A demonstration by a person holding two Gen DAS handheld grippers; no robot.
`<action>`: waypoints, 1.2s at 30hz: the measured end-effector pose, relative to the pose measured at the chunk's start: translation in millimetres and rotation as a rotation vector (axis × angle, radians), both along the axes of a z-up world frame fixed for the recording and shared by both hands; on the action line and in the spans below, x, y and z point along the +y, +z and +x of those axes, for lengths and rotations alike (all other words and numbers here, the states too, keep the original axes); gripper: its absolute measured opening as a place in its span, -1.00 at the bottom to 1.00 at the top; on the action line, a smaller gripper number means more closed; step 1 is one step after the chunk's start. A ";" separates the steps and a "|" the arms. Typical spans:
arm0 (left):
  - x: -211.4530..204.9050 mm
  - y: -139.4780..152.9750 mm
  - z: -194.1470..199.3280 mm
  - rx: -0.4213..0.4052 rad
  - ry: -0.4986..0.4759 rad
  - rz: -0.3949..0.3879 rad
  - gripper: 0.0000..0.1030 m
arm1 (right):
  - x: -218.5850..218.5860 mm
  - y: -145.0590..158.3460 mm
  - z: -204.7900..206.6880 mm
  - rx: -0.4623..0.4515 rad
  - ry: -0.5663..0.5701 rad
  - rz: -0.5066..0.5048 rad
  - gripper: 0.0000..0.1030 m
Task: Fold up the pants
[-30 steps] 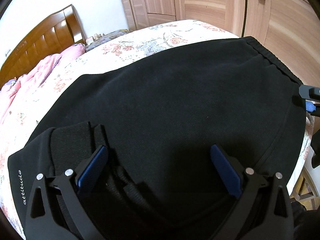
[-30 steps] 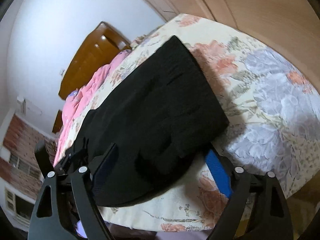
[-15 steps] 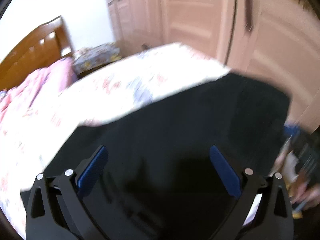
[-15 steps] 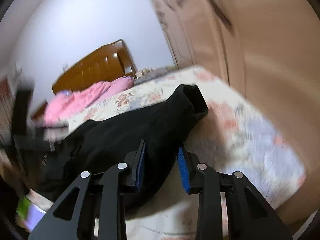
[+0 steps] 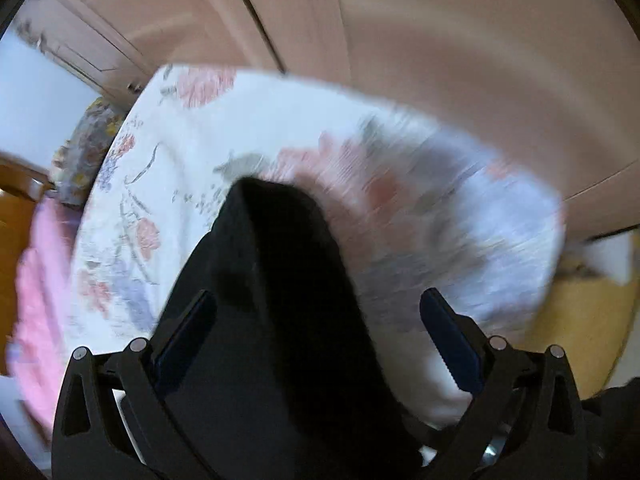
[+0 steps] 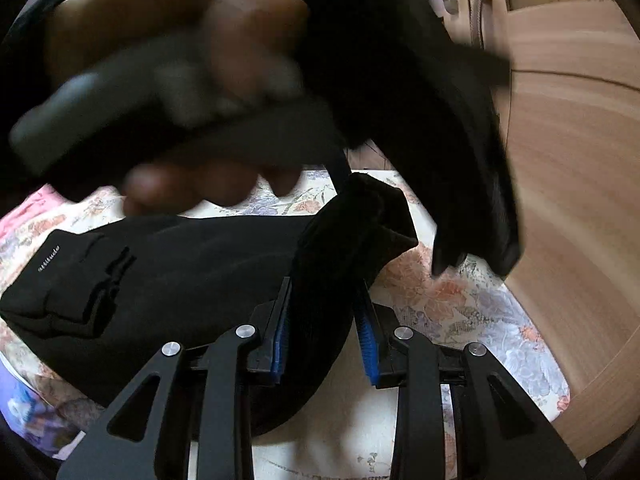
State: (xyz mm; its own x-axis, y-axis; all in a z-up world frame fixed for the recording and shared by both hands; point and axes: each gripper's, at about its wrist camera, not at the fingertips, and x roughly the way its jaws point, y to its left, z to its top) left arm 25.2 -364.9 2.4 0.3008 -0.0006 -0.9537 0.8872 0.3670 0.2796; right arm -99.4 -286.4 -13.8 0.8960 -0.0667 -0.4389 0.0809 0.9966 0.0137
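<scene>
The black pants (image 6: pixel 168 264) lie folded on the floral bedsheet (image 6: pixel 460 300), with a small white label near their left end. My right gripper (image 6: pixel 325 334) is shut on a bunched edge of the pants and lifts it off the bed. In the left wrist view, which is blurred, my left gripper (image 5: pixel 318 328) has its jaws wide apart, and a ridge of the black pants (image 5: pixel 280 300) runs between them without being clamped. In the right wrist view the left gripper (image 6: pixel 460 128) and the hand holding it pass above the pants.
Wooden wardrobe doors (image 6: pixel 568 140) stand close along the right of the bed. A pink blanket (image 5: pixel 36 304) and the wooden headboard (image 5: pixel 12 216) are at the far left. The bed's corner edge (image 5: pixel 552 248) drops to a yellowish floor.
My right gripper has closed on the pants' edge and raised it. My left gripper has swung fast across to the right, over the pants, staying open.
</scene>
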 end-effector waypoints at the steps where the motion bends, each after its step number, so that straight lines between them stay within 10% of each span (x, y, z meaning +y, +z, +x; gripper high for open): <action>1: 0.3 -8.7 5.1 -0.005 0.003 0.043 0.96 | 1.5 -1.4 1.1 0.003 0.004 -0.007 -0.39; 3: 0.4 -23.2 15.8 0.027 0.005 0.112 0.86 | 3.6 -3.3 1.2 0.000 0.009 -0.015 -0.39; 6: 10.2 -32.5 23.2 0.097 -0.008 0.151 -0.08 | 4.4 -4.2 0.8 0.021 0.026 -0.009 -0.29; 8: 17.3 -26.4 18.5 0.109 -0.048 0.100 -0.42 | -1.8 -5.3 -3.7 0.033 0.052 0.039 0.31; 10: 26.4 -18.1 20.4 0.114 -0.029 0.044 -0.49 | -6.2 -8.9 -11.3 0.044 0.059 0.063 0.82; 19: 155.4 113.4 43.5 0.130 0.195 -0.414 -0.55 | 23.5 -24.4 -10.8 0.136 0.329 0.297 0.82; 27: 417.7 197.4 16.8 -0.024 0.538 -0.765 -0.56 | 144.6 -7.9 15.0 0.080 0.403 -0.095 0.81; 31: 555.4 151.8 8.7 -0.006 0.784 -0.838 -0.55 | 175.4 -17.8 19.7 0.101 0.435 -0.187 0.82; 36: 653.6 6.3 5.8 0.193 1.022 -0.933 -0.45 | 178.9 -37.7 32.8 0.191 0.420 -0.193 0.82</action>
